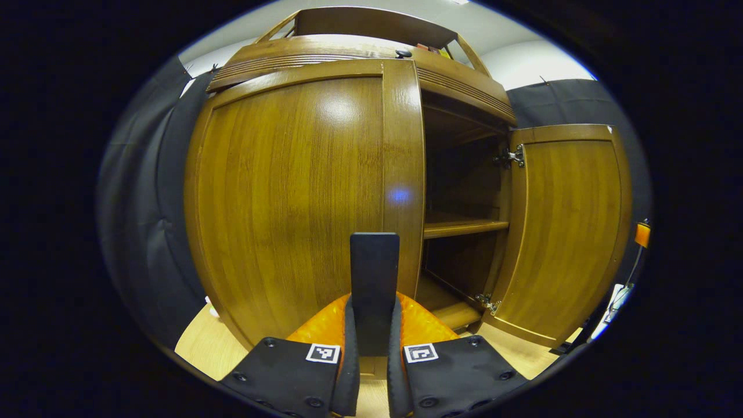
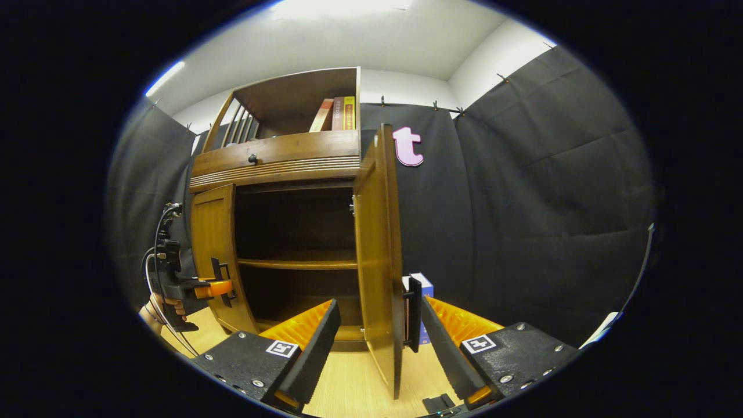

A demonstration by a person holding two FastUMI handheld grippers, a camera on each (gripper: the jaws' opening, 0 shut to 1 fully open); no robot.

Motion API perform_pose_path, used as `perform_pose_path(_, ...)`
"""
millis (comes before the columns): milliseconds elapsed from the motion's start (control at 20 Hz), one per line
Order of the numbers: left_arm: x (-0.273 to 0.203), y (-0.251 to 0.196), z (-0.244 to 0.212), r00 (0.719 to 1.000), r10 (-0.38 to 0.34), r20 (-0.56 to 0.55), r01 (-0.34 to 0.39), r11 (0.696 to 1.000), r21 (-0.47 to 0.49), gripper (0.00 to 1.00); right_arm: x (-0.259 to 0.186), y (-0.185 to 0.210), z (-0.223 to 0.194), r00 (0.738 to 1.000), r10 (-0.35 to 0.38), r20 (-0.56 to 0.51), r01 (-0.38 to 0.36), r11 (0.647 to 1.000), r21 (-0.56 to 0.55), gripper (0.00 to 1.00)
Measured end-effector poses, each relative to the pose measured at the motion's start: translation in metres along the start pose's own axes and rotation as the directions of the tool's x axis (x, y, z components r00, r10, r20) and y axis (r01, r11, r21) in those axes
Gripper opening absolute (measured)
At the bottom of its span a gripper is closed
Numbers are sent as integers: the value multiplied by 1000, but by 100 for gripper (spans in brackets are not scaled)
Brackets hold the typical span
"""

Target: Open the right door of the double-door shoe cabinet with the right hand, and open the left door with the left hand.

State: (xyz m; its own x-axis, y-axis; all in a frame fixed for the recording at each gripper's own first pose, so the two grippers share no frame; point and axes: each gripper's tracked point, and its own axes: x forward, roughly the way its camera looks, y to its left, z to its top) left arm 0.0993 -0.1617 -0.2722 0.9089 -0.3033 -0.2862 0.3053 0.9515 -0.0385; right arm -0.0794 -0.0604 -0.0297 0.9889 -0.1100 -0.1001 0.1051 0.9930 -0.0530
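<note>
The wooden shoe cabinet's left door (image 1: 290,191) faces me close up. Its dark upright handle (image 1: 374,273) stands between the fingers of my left gripper (image 1: 374,302), which is shut on it. The right door (image 1: 566,232) is swung wide open, baring the inner shelf (image 1: 464,227). In the right gripper view that right door (image 2: 377,244) is edge-on, with its handle (image 2: 413,313) on the outer face. My right gripper (image 2: 378,303) is open, its fingers straddling the door edge and handle without pressing. The left gripper (image 2: 223,285), held by a hand (image 2: 162,307), sits at the left door (image 2: 212,249).
Books (image 2: 336,113) stand in the open top compartment above a drawer with a small knob (image 2: 252,158). A blue and white box (image 2: 425,285) sits on the floor behind the open right door. Black cloth wall (image 2: 522,220) runs close to the right. The wooden floor (image 2: 348,383) lies below.
</note>
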Motion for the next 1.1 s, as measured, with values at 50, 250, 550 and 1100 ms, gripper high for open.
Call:
perform_pose_path(50, -5, 0, 0, 1000, -7, -2, 7, 1000, 1, 27, 0, 9, 1, 1000, 8, 0, -8, 1000, 0, 87)
perform_pose_path(250, -27, 6, -2, 1000, -24, -13, 24, 1000, 7, 27, 11, 37, 0, 999, 43, -10, -43, 999, 5, 87)
perform_pose_path(550, -58, 17, -4, 999, -34, -20, 35, 999, 24, 26, 11, 66, -4, 996, 90, -26, -90, 996, 3, 98)
perform_pose_path(1100, -110, 49, -6, 1000, -12, -24, 13, 1000, 17, 27, 17, 108, -5, 988, 153, -34, -153, 988, -6, 87)
